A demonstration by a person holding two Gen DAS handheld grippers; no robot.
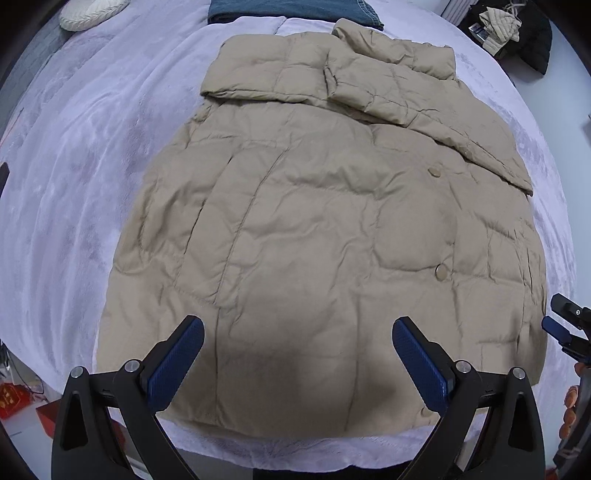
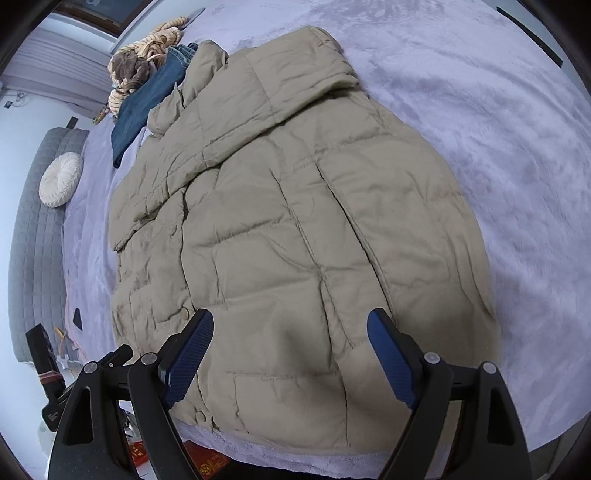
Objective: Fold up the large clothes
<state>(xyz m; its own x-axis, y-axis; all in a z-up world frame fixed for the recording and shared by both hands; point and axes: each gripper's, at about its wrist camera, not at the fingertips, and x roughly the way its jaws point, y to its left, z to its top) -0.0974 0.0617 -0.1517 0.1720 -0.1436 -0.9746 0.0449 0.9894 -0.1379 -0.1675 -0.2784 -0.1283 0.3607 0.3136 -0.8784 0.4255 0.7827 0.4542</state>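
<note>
A tan quilted puffer jacket lies flat on the lavender bed cover, front up, with both sleeves folded across its chest at the far end. It also shows in the right wrist view. My left gripper is open and empty, hovering above the hem on the jacket's left half. My right gripper is open and empty above the hem on the right half. The right gripper's tips show at the edge of the left wrist view.
Folded blue jeans lie beyond the jacket's collar, also in the right wrist view. A round white cushion sits by the grey headboard. A striped plush toy lies near the jeans. Dark clothes lie off the bed.
</note>
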